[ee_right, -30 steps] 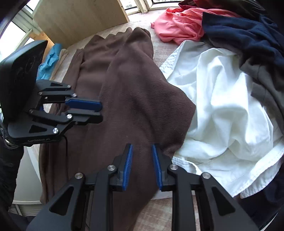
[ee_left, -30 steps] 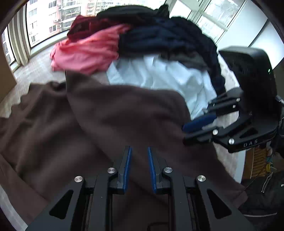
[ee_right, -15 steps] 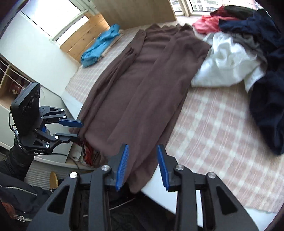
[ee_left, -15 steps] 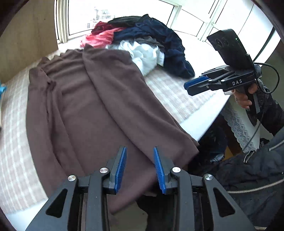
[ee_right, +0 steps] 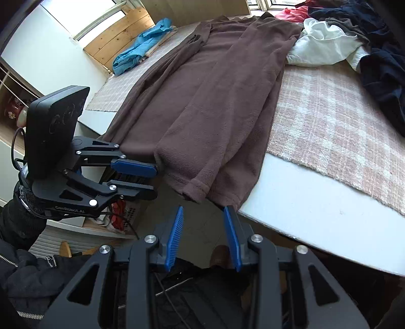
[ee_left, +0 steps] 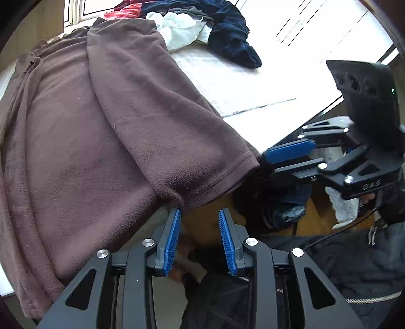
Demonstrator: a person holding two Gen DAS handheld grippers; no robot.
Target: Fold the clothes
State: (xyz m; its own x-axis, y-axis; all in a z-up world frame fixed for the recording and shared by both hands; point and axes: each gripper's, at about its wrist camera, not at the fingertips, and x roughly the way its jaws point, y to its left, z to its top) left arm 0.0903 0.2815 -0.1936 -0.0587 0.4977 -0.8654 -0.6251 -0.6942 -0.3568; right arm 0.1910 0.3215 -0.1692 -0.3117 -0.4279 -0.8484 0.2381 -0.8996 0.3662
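The brown fleece garment's hem overhangs the table edge; open air lies below, a piled clothes heap crowding the far end.

Daylight floods in from the windows far ahead of both grippers, blowing the table surface to glaring white in the left wrist view, while the brown fleece garment stays sharp and evenly lit, and fisheye bending and dark vignetting ring every edge.

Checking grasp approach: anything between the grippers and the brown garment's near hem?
Nothing visible. The left gripper and right gripper are both open just short of the brown garment hem hanging over the table edge.
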